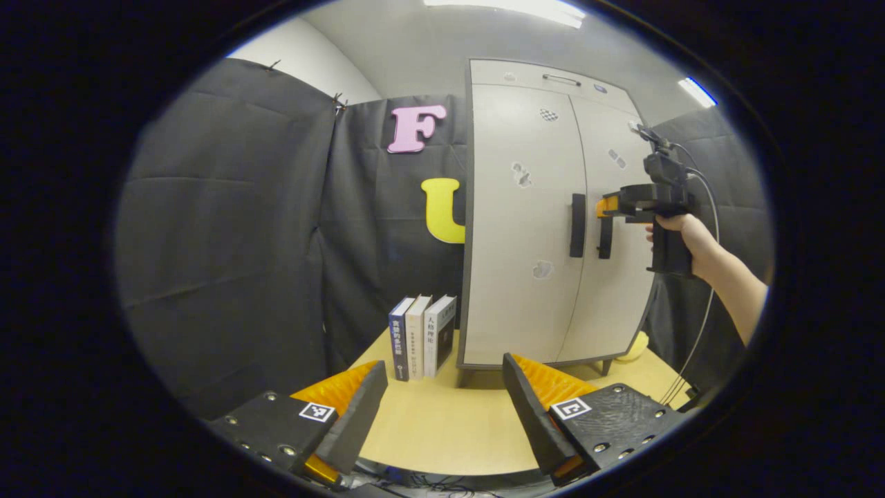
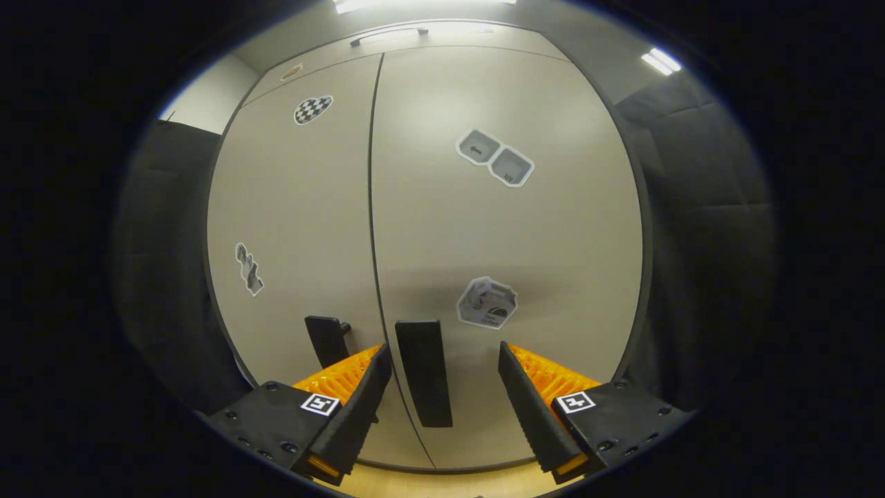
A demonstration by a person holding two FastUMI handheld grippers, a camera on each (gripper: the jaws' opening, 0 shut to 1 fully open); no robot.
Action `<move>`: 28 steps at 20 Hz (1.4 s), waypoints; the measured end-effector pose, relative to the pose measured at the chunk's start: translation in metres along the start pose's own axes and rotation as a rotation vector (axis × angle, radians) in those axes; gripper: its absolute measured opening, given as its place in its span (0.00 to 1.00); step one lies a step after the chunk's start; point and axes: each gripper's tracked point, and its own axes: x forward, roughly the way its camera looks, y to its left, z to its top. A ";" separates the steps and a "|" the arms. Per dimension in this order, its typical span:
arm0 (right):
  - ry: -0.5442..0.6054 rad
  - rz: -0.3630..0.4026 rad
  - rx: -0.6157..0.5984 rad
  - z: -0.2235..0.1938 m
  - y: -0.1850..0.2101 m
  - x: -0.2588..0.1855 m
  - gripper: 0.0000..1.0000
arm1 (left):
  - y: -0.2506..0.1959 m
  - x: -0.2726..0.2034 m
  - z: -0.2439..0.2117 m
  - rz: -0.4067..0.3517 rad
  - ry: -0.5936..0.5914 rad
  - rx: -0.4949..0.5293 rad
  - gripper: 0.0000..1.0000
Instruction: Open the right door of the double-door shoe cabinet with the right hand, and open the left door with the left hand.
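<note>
Straddling the right door handle (image 2: 423, 373), the right gripper (image 2: 442, 408) has its jaws spread wide, one finger on each side of the upright bar and neither yet pressing on it, so the handle sits between them untouched. Seen from the left gripper view, that same gripper (image 1: 607, 211), held by a hand (image 1: 681, 235), is up against the front of the shoe cabinet (image 1: 546, 214) at handle height. The left gripper (image 1: 442, 415) also has its jaws open and holds nothing; it hangs well back from the cabinet, above the wooden table (image 1: 442, 429) on which the cabinet stands. Both doors look shut, with the right door (image 2: 505, 228) and left door (image 2: 304, 228) meeting at the centre seam. The left door handle (image 2: 326, 340) lies just across that seam from the right one. A few books (image 1: 422, 337) stand upright beside the cabinet's left side. Judging by its look, the cabinet is a rigid panel piece, and each door should swing stiffly on side hinges rather than flex. The handles are smooth, hard bars, likely a bit slippery, so a firm pinch around the middle of the bar seems the best hold. Pulling should follow the door's arc, since a straight tug could drag the light-looking cabinet forward on the table.
</note>
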 end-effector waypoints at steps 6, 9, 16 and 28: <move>0.059 0.009 0.035 -0.015 0.006 0.019 0.77 | 0.012 0.000 -0.007 0.024 0.011 -0.017 0.98; 0.064 0.037 0.036 -0.015 0.013 0.019 0.47 | 0.014 0.001 -0.008 0.026 0.014 -0.031 0.97; 0.017 0.093 -0.010 -0.017 0.013 0.019 0.19 | 0.013 -0.006 -0.001 0.018 -0.017 -0.048 0.98; 0.026 0.172 -0.044 -0.022 0.013 -0.017 0.05 | 0.000 -0.019 -0.002 -0.011 -0.011 -0.029 0.98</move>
